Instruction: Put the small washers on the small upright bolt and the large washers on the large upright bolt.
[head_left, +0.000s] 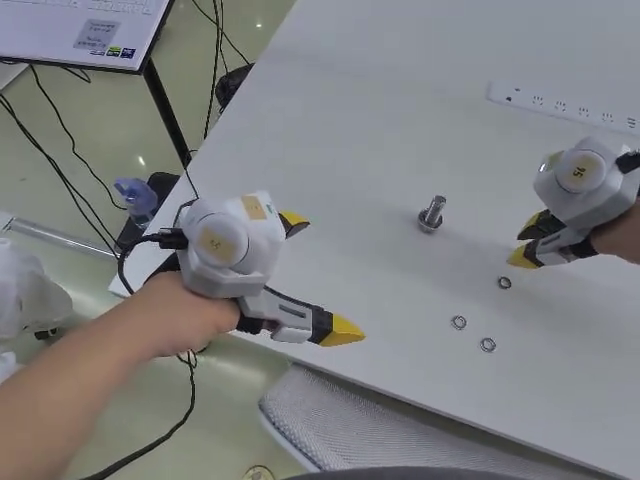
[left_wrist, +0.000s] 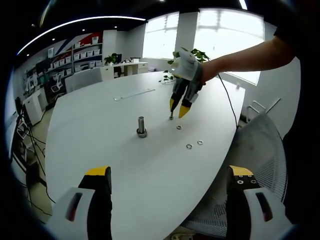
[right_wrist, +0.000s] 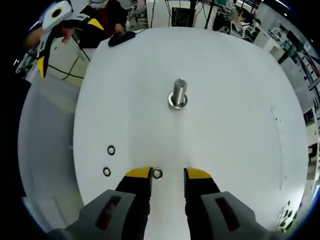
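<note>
Right gripper view | right tool (right_wrist: 168, 175) apart, straddling small metal ring washer (right_wrist: 157, 173); left tool (left_wrist: 170, 172) apart

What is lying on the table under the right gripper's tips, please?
A single washer lies on the white table between the open tips of the right gripper, beside one jaw, not gripped. Anything beneath the gripper's body is covered.

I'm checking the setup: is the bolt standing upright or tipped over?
Upright: the bolt stands on its wide base on the table, shaft pointing up.
</note>
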